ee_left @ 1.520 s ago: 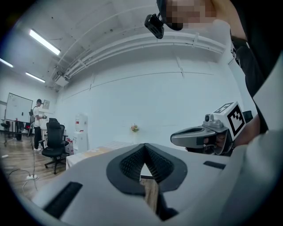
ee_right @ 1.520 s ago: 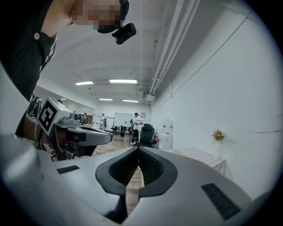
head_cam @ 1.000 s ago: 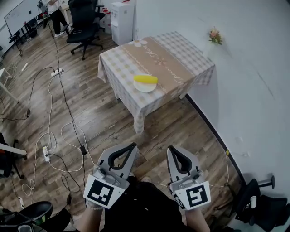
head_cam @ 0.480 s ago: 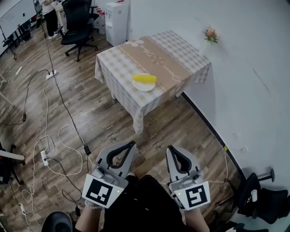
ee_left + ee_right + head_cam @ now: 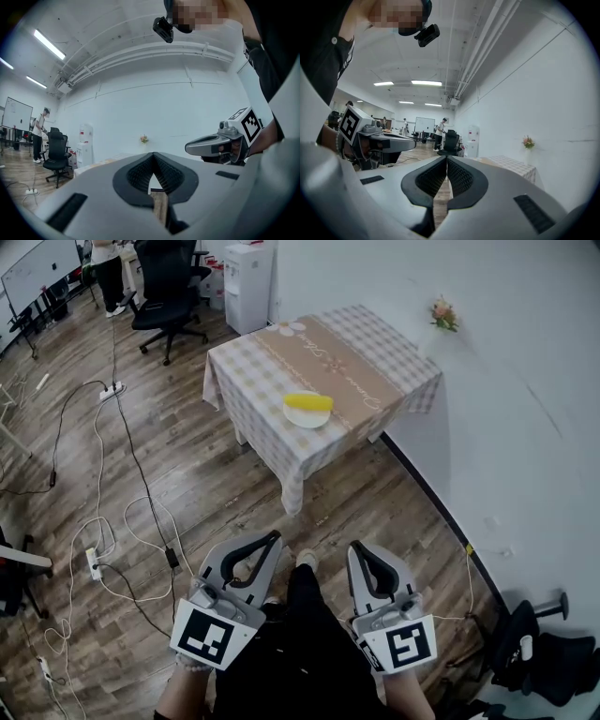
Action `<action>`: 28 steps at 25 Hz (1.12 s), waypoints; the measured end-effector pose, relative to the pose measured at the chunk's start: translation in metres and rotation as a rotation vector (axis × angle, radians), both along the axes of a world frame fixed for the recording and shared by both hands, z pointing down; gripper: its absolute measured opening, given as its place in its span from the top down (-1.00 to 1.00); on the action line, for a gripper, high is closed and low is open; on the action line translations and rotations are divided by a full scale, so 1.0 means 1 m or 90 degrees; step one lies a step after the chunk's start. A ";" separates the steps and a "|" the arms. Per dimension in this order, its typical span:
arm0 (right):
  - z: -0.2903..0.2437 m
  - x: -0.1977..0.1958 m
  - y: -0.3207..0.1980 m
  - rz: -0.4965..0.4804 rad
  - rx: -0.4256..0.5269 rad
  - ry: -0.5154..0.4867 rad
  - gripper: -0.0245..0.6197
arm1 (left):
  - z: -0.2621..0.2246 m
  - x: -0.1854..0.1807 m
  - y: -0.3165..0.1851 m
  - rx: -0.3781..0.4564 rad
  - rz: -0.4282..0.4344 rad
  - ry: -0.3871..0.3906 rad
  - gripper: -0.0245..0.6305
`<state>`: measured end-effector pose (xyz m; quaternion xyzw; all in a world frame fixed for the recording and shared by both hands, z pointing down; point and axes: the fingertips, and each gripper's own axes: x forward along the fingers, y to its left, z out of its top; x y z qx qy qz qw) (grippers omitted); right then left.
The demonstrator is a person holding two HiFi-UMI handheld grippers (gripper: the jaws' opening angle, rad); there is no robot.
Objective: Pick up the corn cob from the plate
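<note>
**Change over the last second:** slight. The left gripper [image 5: 275, 540] and right gripper [image 5: 357, 548] keep the same low, side-by-side carry position. A shoe [image 5: 304, 561] now shows on the floor [image 5: 187, 484] between them, where none was visible before. This indicates a step toward the worktop [image 5: 366, 362]. The approach has only begun, and no reach is under way.

**Finger state:** both pairs are clenched tip to tip, with nothing between them. They must part before any grasp.

**Task item:** the corn cob [image 5: 307, 402] lies on its side on the plate [image 5: 307, 420]. It is far ahead of both pairs of fingers, roughly on the line midway between them and well out of reach.

**Materials and shapes:**
- Corn cob: yellow, elongated, rounded. Its surface texture is too small to tell.
- Plate: white, round, shallow, apparently smooth.
- Worktop: covered by a checked cloth [image 5: 253, 418] with a tan centre band. The cloth drapes over the edges.
- Floor: wood planks.
- Finger pads: dark, ribbed, set in pale grey shells.
</note>
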<state>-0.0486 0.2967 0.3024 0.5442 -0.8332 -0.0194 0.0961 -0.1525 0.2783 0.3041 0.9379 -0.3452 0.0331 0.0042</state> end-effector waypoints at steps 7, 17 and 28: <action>0.001 -0.002 -0.019 -0.020 0.009 -0.006 0.79 | 0.001 0.001 -0.013 0.006 -0.014 -0.005 0.89; 0.001 0.023 -0.054 -0.020 0.015 -0.010 0.79 | 0.000 0.025 -0.049 0.009 -0.018 -0.006 0.89; -0.003 0.054 -0.119 -0.047 0.017 -0.013 0.79 | -0.006 0.059 -0.110 0.017 -0.039 -0.007 0.89</action>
